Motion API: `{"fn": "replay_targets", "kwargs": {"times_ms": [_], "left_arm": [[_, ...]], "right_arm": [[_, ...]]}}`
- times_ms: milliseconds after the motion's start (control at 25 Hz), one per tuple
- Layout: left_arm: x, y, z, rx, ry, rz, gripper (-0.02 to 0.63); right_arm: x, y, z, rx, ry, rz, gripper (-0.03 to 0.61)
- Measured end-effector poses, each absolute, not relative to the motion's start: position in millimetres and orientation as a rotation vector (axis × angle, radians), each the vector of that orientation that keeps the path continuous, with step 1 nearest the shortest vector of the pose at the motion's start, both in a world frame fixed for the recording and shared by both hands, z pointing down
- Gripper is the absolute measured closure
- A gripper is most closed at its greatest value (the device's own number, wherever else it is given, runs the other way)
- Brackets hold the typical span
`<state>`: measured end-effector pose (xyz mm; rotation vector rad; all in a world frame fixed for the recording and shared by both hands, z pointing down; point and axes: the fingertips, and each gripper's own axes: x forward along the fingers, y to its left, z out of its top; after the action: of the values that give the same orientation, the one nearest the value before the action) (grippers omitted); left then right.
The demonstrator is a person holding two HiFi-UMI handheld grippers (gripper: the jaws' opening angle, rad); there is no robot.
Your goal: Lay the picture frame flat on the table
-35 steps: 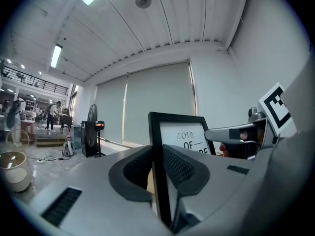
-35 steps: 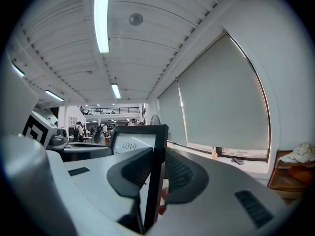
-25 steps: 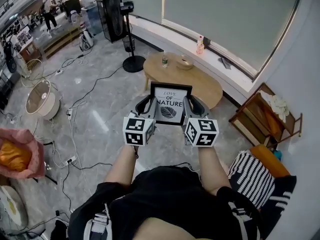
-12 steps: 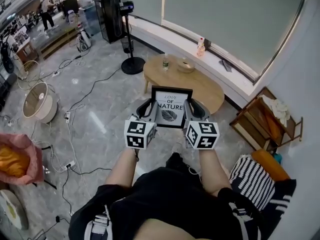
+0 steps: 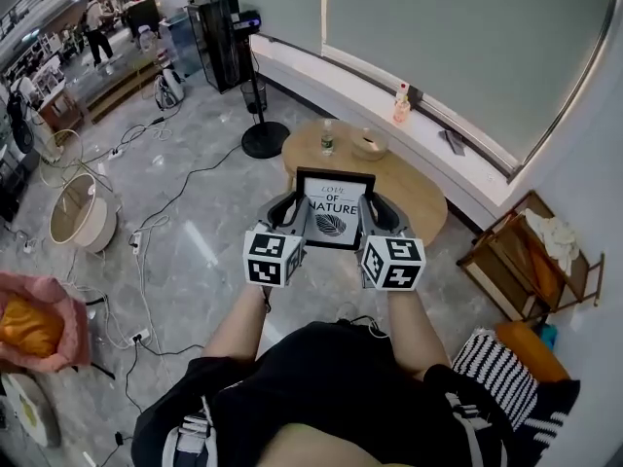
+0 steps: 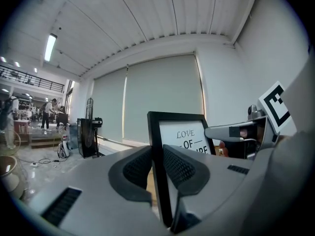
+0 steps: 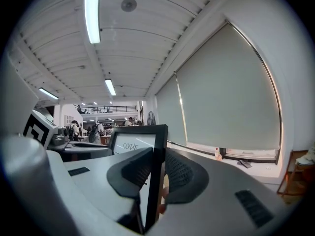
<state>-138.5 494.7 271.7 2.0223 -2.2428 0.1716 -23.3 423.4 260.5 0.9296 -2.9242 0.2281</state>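
A black picture frame (image 5: 333,210) with a white print reading "LOVE OF NATURE" is held upright in the air, facing me, in front of an oval wooden table (image 5: 409,178). My left gripper (image 5: 289,217) is shut on the frame's left edge (image 6: 158,166), the black bar pinched between its two pads. My right gripper (image 5: 368,217) is shut on the right edge (image 7: 154,176) in the same way. In the head view the frame hangs over the floor just short of the table's near rim.
On the table stand a small bottle (image 5: 327,139) and a bowl (image 5: 369,144). A standing fan (image 5: 256,100) is left of the table, cables run across the tiled floor (image 5: 185,232), and a wooden rack (image 5: 531,266) is at the right. People move in the far background.
The view has shifted slightly toward the table; the frame stays held between both grippers in the same upright pose. The grip has not changed.
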Motion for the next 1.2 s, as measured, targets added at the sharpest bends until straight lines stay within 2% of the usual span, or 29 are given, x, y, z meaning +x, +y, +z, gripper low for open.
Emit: {"fn": "replay_targets", "kwargs": {"times_ms": [560,1200], "left_arm": [[-147,259,273,1.993,-2.256,0.187,0.526],[-145,126,315,2.042,-2.113,0.26,0.525]], "right_arm": [[-36,182,262,0.866,-2.932,0.259,0.485],[-28,58,306,0.982,-2.839,0.373,0.485]]}}
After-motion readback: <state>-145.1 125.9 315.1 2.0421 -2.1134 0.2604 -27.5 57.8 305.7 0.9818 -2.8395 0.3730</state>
